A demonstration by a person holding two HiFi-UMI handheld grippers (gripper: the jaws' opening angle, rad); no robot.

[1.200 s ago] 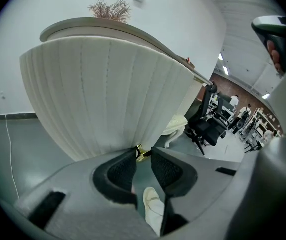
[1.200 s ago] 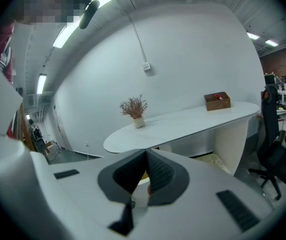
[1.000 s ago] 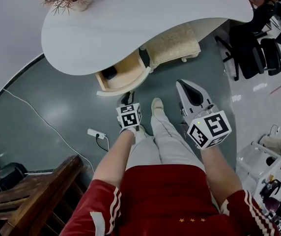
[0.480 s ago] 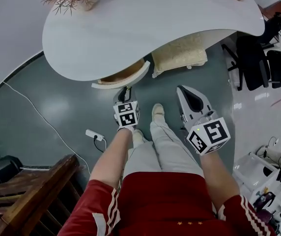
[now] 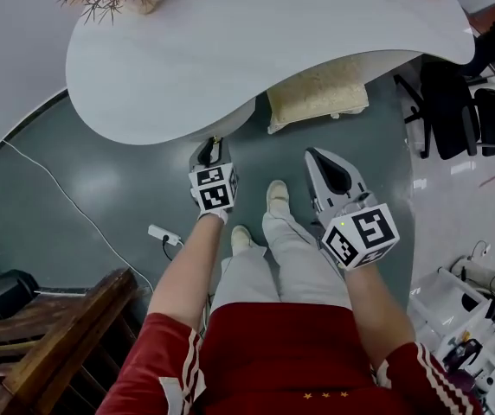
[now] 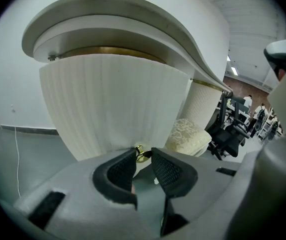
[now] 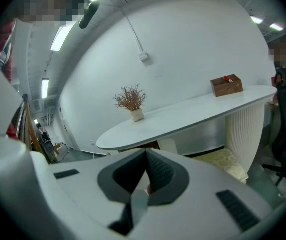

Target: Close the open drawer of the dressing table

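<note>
My left gripper (image 5: 210, 148) clamps its fingers on the gold knob (image 6: 142, 154) of the ribbed drawer (image 6: 113, 104), tucked under the far white dressing table (image 5: 230, 50); my right gripper (image 5: 314, 156) hangs nearer, rightward, fingers together, empty.

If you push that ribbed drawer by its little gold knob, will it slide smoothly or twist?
The drawer front looks like a rigid ribbed panel, so it likely won't flex. The gold knob is small and shiny, so jaws could slip on it. The drawer front is wide, so probably heavyish, sliding rather than tipping.
</note>
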